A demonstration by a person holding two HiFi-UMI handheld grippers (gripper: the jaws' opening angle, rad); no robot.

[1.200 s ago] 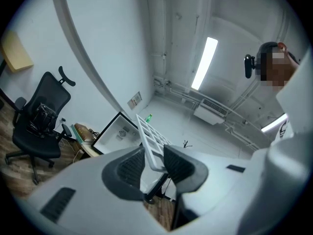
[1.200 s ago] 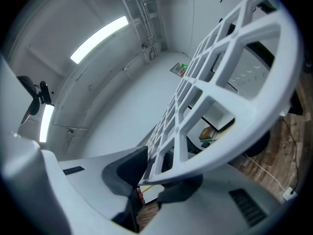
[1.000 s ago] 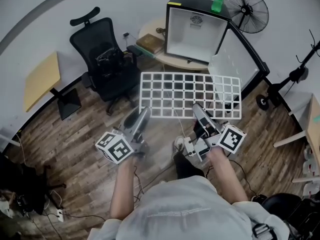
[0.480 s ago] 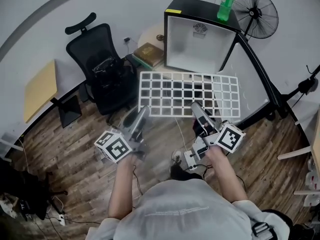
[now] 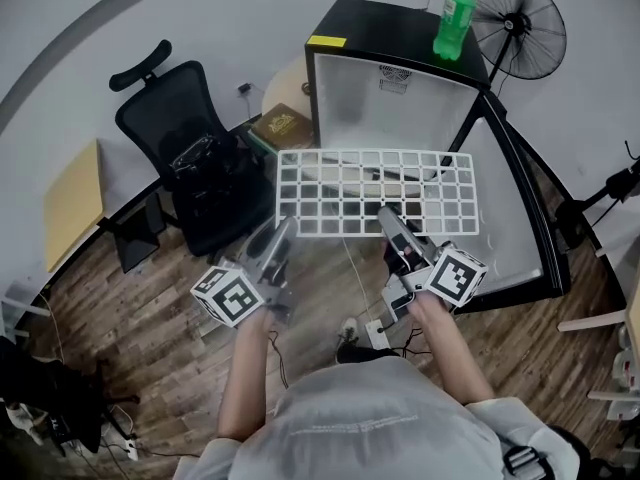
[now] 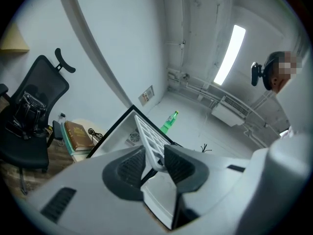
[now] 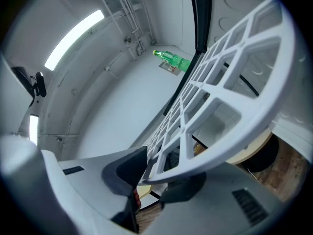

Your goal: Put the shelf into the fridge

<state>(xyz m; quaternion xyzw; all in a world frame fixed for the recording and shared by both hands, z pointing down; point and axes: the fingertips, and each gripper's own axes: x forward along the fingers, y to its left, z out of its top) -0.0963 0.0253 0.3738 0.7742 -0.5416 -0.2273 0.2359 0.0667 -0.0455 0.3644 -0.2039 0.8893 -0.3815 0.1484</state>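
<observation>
- The shelf (image 5: 375,193), a white grid, hangs level at centre frame, just before the open fridge (image 5: 385,28) at upper middle.
- The right gripper (image 5: 392,218) clamps its near edge.
- The left gripper (image 5: 283,230) pinches that edge too, its jaws having just eased wider.

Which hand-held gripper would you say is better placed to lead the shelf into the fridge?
Right, probably: the right hand-held gripper clamps the shelf facing the open fridge, so it could push straight in.
</observation>
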